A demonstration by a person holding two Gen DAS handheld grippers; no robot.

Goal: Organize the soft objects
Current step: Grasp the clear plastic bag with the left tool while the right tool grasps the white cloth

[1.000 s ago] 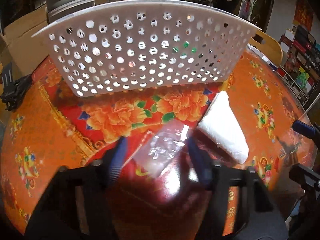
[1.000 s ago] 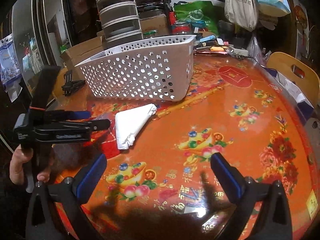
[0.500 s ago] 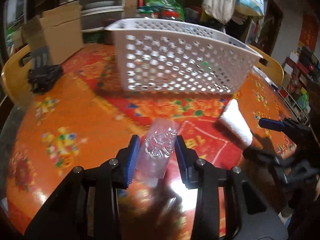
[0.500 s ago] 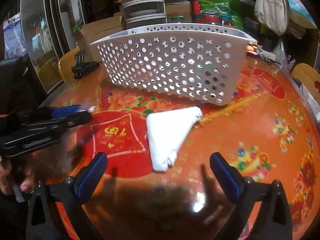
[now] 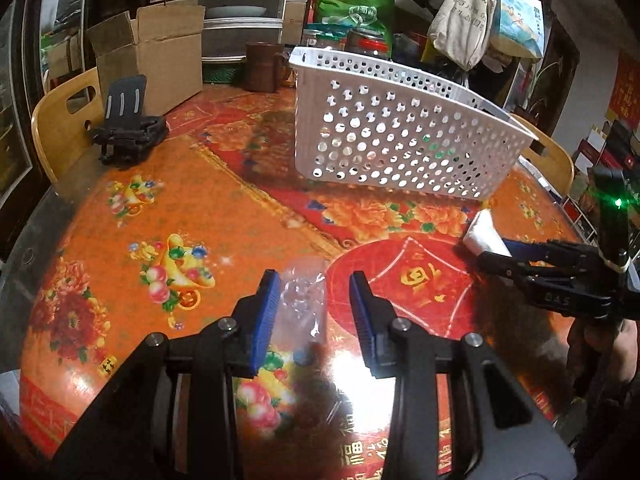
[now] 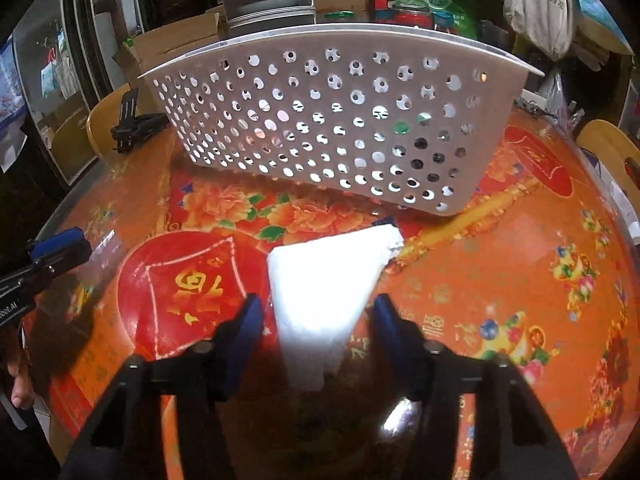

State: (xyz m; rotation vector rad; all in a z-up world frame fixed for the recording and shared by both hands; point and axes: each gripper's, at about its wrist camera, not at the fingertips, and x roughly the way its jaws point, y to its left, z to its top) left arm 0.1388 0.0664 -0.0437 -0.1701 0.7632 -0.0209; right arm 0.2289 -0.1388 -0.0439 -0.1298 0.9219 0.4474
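Clear plastic bag [image 5: 303, 300] held between left gripper [image 5: 314, 312] pads, right gripper [image 6: 318, 322] jaws just closing around white folded cloth [image 6: 328, 280] on worktop [image 6: 500, 272], pads apart from it, gold Chinese characters printed on cover, white perforated basket [image 6: 340, 120] behind.

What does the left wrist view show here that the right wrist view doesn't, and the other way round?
Only the left wrist view shows the left gripper head-on, the clear plastic bag between its blue pads, and the cardboard box clearly.

Only the right wrist view shows the right gripper head-on, its jaws just closing around the folded white towel, with gaps still visible at both pads.

Both show the white perforated basket on the orange floral tablecloth, a black clip, a wooden chair, and the other gripper at the frame edge.
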